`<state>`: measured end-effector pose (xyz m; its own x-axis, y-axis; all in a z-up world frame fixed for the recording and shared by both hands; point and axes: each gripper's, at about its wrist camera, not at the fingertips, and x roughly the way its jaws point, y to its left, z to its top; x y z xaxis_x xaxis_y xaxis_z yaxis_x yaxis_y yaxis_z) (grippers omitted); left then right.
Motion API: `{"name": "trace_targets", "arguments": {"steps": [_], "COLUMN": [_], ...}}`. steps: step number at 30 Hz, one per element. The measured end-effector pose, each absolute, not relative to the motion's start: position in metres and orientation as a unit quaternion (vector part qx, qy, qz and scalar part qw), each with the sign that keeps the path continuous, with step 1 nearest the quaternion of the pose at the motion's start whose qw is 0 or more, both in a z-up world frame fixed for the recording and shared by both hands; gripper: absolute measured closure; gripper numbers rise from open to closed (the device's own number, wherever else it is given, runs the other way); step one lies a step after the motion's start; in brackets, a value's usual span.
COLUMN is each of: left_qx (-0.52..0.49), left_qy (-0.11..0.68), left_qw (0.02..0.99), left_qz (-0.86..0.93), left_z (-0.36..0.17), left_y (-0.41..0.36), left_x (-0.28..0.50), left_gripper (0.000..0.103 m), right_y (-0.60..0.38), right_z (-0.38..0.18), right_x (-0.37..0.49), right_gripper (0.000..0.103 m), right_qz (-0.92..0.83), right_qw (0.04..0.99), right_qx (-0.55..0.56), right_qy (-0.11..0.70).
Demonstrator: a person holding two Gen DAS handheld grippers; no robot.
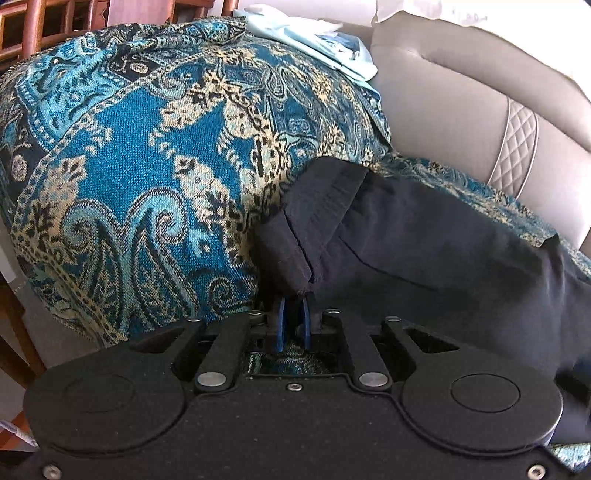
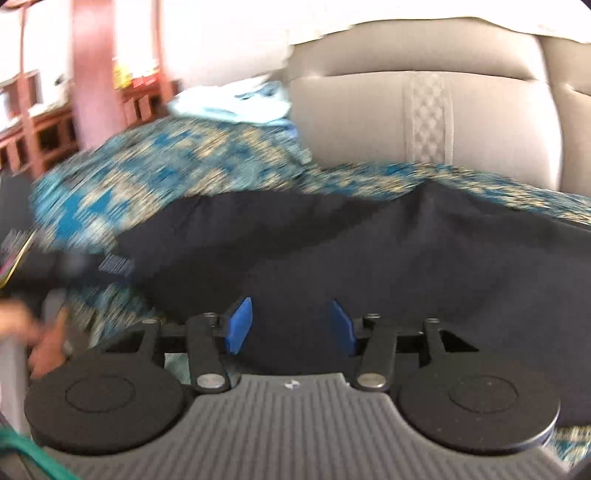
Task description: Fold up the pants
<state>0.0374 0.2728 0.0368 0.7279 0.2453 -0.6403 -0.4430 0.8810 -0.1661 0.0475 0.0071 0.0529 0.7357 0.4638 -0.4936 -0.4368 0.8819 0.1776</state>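
A beige padded sofa point(image 1: 461, 96) fills the background of the left wrist view, with a teal and gold paisley throw point(image 1: 129, 166) draped over its seat and arm. At twelve o'clock a pale blue folded cloth point(image 1: 332, 44) sits on top of the throw, and wooden chair rails point(image 1: 40, 26) show at eleven o'clock. The dark navy pants point(image 1: 424, 240) lie across the throw from the centre toward four o'clock. The left gripper point(image 1: 291, 325), at six o'clock, is pinched closed on a thick hemmed edge of the pants, its blue pads nearly together with the cloth bunched just above them. That edge looks like a cuff or waistband, though I cannot tell which. Holding it this way probably keeps one end pinned under control so the fabric can be drawn over for a fold.

The right wrist view is blurred. The same sofa back point(image 2: 406, 110) sits at twelve to two o'clock, the throw point(image 2: 166, 162) runs from nine o'clock to the centre, and wooden furniture point(image 2: 37, 129) stands at ten o'clock. The pants point(image 2: 332, 251) spread wide across the middle. The right gripper point(image 2: 291, 325) hovers at six o'clock with its blue pads standing well apart; dark fabric lies between and beyond them, but they are not pressing on it. It seems either to be lining up a fresh hold or to have let go of the cloth. A blurred hand point(image 2: 40, 343) shows at eight o'clock.
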Motion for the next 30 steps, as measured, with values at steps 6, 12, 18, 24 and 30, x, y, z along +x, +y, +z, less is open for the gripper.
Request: {"name": "trace_targets", "arguments": {"steps": [6,12,18,24,30], "left_qx": [-0.173,-0.197,-0.190,-0.193,-0.189], "left_qy": [0.325,0.326,0.323,0.323,0.324], "left_qw": [0.910,0.906,0.909,0.909,0.908], "left_qz": [0.188,0.185,0.180,0.181,0.186], "left_z": [0.033,0.031,0.029,0.029,0.030], "left_y": [0.278,0.285,0.285,0.286,0.284], "left_x": [0.041,0.040,0.036,0.035,0.039], "left_gripper": [0.090,0.089,0.087,0.087,0.087], "right_y": [-0.008,0.003,0.005,-0.004,-0.003], "right_z": [0.056,0.046,0.043,0.037,0.049], "right_x": [0.120,0.190,0.232,0.255,0.223], "right_gripper": [0.035,0.043,0.045,0.041,0.031], "right_qz": [0.157,0.101,0.079,0.089,0.122], "right_qw": [0.938,0.937,0.940,0.944,0.951], "right_qx": [0.073,0.004,-0.011,-0.012,0.010], "right_qy": [0.299,0.335,0.330,0.318,0.285]}}
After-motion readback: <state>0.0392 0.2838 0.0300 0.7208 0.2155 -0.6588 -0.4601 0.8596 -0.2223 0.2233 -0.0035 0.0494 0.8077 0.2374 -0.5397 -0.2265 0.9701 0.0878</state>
